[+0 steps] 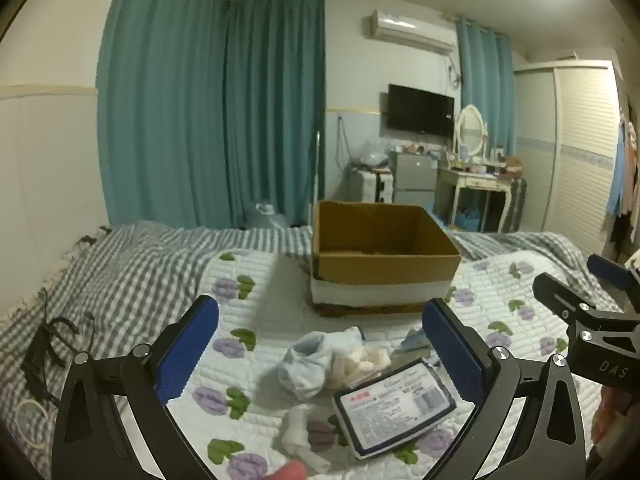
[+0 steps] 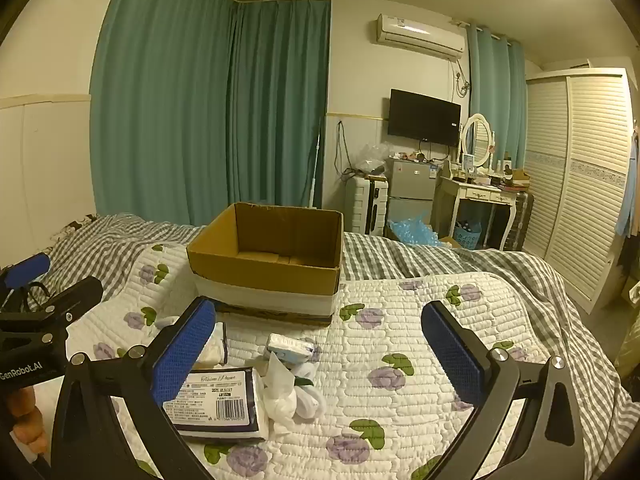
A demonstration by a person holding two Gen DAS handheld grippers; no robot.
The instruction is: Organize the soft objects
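Note:
An open cardboard box (image 1: 384,256) (image 2: 268,256) stands on the floral quilt. In front of it lies a pile of soft things: a pale blue sock (image 1: 306,364), a cream cloth (image 1: 364,362), a tissue pack (image 1: 394,404) (image 2: 218,402), white socks (image 2: 292,396) and a small wrapped pack (image 2: 290,346). My left gripper (image 1: 320,340) is open above the pile. My right gripper (image 2: 318,344) is open, just right of the tissue pack. Each gripper shows at the other view's edge.
The bed has a grey checked blanket (image 1: 120,264) under the quilt (image 2: 420,332). Black straps (image 1: 52,344) lie at the left. Beyond the bed stand teal curtains, a small fridge (image 2: 412,186), a dressing table (image 2: 480,192) and a wardrobe (image 2: 580,176).

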